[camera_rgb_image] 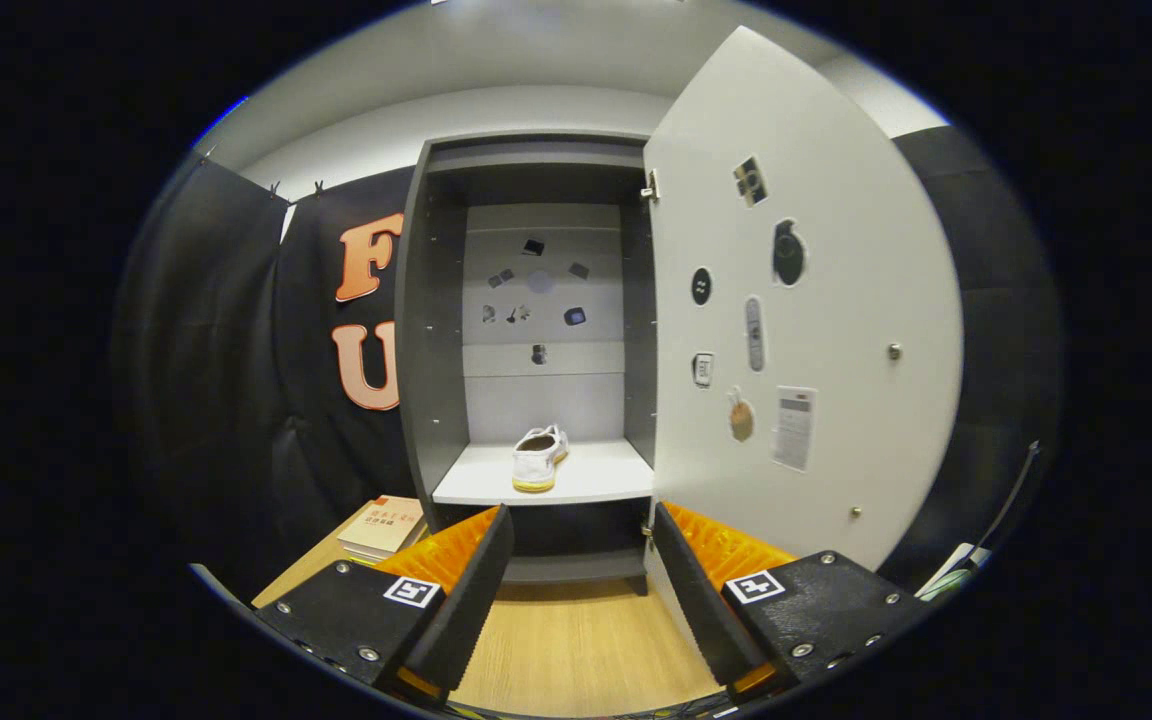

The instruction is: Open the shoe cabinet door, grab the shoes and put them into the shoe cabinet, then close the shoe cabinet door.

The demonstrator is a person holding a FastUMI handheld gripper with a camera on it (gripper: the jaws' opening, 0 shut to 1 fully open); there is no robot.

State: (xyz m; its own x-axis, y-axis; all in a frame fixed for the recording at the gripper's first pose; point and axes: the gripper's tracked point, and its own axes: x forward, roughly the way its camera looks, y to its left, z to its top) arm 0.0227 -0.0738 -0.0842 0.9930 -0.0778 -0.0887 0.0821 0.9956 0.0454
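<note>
The grey shoe cabinet stands straight ahead with its door swung wide open to the right. A white shoe with a pale yellow sole rests on the cabinet's light shelf, heel toward me. My gripper is open, well back from the cabinet, with nothing between its fingers. The right finger sits close to the lower edge of the open door. Stickers dot the door's inner face and the cabinet's back panel.
Several books lie stacked on the wooden table to the left of the cabinet's base. Black cloth walls close in the left and right sides. A cable and a pale object show beyond the door at the right.
</note>
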